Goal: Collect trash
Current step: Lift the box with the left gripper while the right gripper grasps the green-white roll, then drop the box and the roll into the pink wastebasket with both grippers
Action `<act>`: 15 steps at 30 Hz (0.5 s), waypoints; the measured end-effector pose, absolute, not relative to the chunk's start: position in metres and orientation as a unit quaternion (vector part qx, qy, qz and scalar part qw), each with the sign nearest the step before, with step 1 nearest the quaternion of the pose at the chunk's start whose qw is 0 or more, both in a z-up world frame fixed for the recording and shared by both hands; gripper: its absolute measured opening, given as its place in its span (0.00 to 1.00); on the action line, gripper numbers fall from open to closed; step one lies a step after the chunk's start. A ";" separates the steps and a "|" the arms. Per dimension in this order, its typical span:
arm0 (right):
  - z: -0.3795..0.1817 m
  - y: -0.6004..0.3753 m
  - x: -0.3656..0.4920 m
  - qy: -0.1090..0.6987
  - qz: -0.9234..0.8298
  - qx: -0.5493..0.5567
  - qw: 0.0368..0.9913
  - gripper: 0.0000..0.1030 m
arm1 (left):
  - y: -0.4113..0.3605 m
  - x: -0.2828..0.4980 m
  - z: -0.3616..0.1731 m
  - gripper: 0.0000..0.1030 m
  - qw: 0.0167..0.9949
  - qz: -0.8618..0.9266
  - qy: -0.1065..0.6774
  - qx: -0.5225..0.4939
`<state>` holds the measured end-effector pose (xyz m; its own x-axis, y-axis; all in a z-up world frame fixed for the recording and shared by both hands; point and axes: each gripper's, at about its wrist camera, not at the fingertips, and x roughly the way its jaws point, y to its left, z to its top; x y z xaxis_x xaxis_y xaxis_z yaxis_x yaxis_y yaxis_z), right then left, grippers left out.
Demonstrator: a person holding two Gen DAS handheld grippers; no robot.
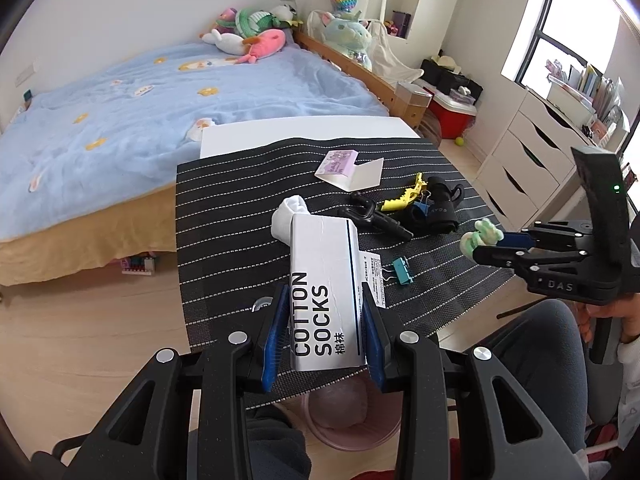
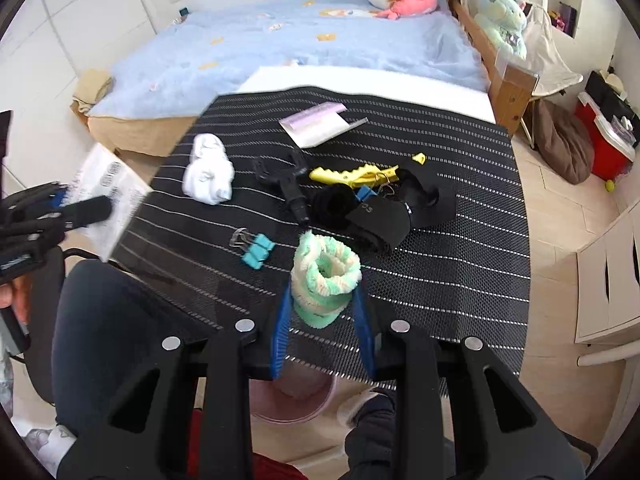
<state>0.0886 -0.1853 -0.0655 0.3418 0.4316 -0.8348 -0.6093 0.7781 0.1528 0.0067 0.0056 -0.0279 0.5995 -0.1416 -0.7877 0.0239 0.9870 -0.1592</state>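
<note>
Btwn left tool pads: socks box, long axis pointing away.

I see the middle of the tabletop crowded: a black strap bundle, a yellow clip, a black hook tool and a white sock form a band across the right wrist view. Below that band, at lower right of that frame, the striped mat lies bare, so I can pass there. Teal binder clips sit at centre left. A folded card blocks the far strip near the bed. A pink bin stands under the near edge.
</note>
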 end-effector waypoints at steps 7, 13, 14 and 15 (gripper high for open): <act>-0.039 -0.192 0.057 0.449 0.340 -0.098 0.820 0.28 | -0.009 -0.005 -0.023 0.33 0.893 -0.063 0.442 -0.057; -0.028 -0.195 0.031 0.437 0.357 -0.100 0.819 0.28 | -0.022 -0.019 -0.019 0.33 0.894 -0.078 0.438 -0.052; -0.028 -0.196 0.027 0.437 0.359 -0.101 0.818 0.28 | -0.023 -0.022 -0.019 0.33 0.894 -0.080 0.438 -0.052; -0.028 -0.196 0.023 0.436 0.361 -0.102 0.818 0.28 | -0.025 -0.025 -0.019 0.33 0.894 -0.081 0.438 -0.051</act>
